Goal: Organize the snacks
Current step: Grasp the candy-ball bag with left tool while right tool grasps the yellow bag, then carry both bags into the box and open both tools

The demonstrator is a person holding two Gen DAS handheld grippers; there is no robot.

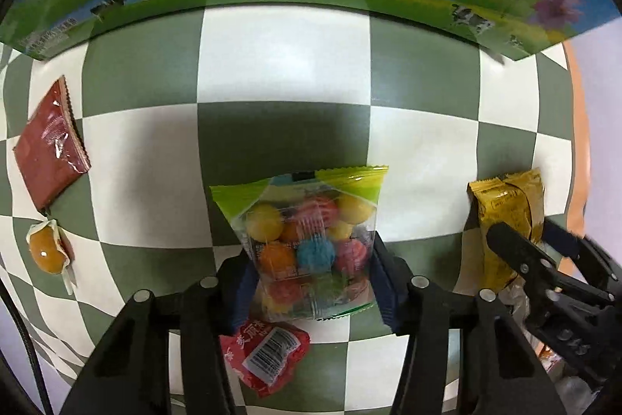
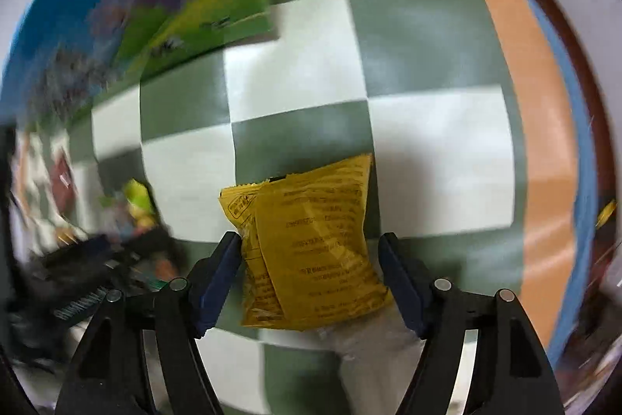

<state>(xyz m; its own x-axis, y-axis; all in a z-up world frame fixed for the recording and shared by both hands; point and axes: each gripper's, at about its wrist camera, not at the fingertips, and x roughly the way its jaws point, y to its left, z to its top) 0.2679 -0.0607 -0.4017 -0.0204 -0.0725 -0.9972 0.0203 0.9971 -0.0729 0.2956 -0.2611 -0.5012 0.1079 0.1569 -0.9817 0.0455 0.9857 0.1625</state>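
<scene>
Yellow pkt (image 2: pixel 315 251) loose btwn open right tongs (image 2: pixel 311 255); left tongs (image 1: pixel 311 271) gripping candy bag (image 1: pixel 311 240).

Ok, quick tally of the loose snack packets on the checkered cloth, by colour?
Clear bag of multicoloured candy balls: 1
Yellow packet: 1
Bright red packet: 1
Dark red packet: 1
Clear-wrapped orange sweet: 1
Total: 5
</scene>
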